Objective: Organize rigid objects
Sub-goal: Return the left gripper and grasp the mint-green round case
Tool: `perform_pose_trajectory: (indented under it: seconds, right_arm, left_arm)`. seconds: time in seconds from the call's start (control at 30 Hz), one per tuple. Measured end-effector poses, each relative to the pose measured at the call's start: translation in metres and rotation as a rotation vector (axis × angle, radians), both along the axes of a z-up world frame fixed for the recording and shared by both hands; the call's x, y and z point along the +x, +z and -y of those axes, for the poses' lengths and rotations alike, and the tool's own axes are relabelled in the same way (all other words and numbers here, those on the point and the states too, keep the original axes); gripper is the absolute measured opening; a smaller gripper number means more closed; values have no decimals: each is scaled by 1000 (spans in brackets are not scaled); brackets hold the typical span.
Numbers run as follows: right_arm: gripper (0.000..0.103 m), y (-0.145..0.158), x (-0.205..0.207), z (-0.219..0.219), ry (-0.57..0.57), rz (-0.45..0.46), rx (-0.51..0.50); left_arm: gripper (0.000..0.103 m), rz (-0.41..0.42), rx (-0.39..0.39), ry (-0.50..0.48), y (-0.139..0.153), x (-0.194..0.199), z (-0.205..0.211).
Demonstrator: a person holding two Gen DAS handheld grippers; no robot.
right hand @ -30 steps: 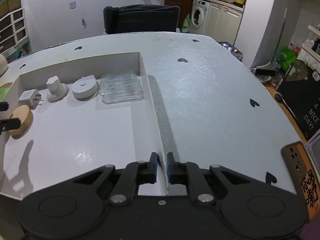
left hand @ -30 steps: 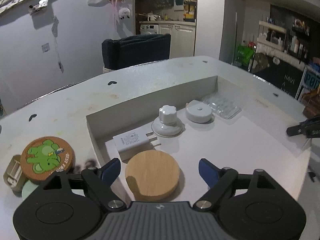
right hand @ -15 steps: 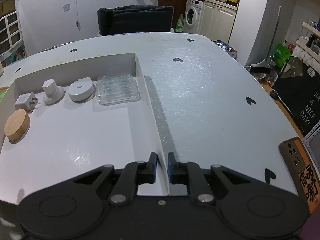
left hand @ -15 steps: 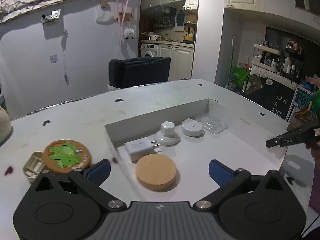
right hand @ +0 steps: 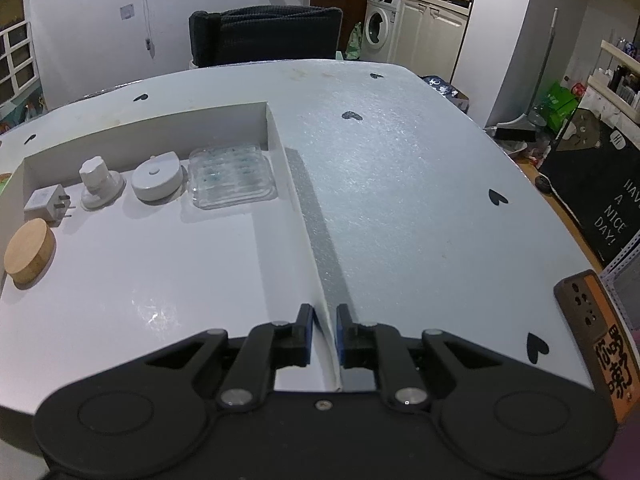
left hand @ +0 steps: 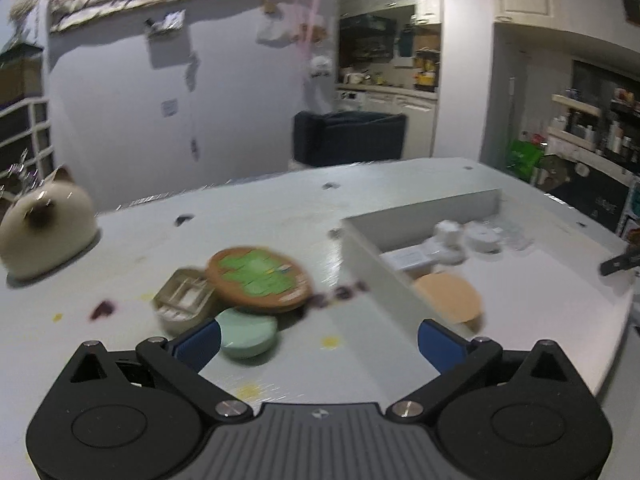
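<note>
A shallow white tray [left hand: 376,276] holds a wooden disc [left hand: 448,298], a white charger [right hand: 46,202], a white knob [right hand: 98,182], a white puck [right hand: 158,180] and a clear blister pack [right hand: 232,176]. Left of the tray, on the table, a green-printed round coaster [left hand: 260,276] leans on a beige box [left hand: 184,300] and a mint round case [left hand: 248,332]. My left gripper [left hand: 320,340] hangs open and wide just in front of this pile, its left finger by the mint case. My right gripper [right hand: 324,332] is shut on the tray's thin right wall [right hand: 308,216].
A cream cat-shaped figure [left hand: 44,232] stands at the table's far left. A brown phone-like slab with an orange label [right hand: 592,320] lies at the table's right edge. The white table [right hand: 400,184] has black heart marks. A dark chair stands behind it.
My left gripper has swung left, from over the wooden disc in the tray to the pile outside it, and its jaws have spread wider. The right gripper has kept still on the wall.
</note>
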State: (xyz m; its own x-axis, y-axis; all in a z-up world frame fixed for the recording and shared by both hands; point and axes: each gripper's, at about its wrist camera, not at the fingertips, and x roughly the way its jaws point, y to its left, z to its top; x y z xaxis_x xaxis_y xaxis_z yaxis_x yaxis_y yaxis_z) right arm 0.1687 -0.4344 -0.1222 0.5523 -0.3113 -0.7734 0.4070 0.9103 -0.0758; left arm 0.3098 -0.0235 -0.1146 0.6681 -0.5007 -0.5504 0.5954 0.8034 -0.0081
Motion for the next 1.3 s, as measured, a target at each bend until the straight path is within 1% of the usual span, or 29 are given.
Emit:
perform_pose_trajectory:
  seconds: [0.07, 0.17, 0.2, 0.33, 0.37, 0.6, 0.7, 0.8, 1.07, 1.3]
  right_arm:
    - [13, 0, 1, -1, -6, -5, -6]
    - [14, 0, 2, -3, -15, -11, -11]
    - [14, 0, 3, -3, -19, -14, -12]
    - [14, 0, 4, -5, -30, -22, -19]
    - [14, 0, 4, -5, -33, -22, -19]
    - [15, 0, 4, -8, -64, -21, -23]
    - [15, 0, 4, -8, -70, -18, -19]
    - [15, 0, 3, -8, -76, -16, -17]
    - [16, 1, 3, -9, -85, -10, -18]
    - [15, 0, 2, -8, -76, -7, -20]
  left_arm:
    - [103, -37, -7, 25, -9, 12, -8]
    - [98, -74, -8, 48, -22, 27, -15]
    - [94, -82, -3, 52, -25, 31, -15]
    - [83, -102, 9, 57, -36, 47, -15]
    - [82, -104, 13, 59, -38, 50, -14]
    - [74, -44, 31, 83, -40, 68, -7]
    - [62, -31, 55, 68, -42, 70, -2]
    - [51, -26, 57, 56, -41, 70, -1]
    - [51, -44, 68, 28, -39, 58, -2]
    - [51, -67, 62, 78, -36, 39, -11]
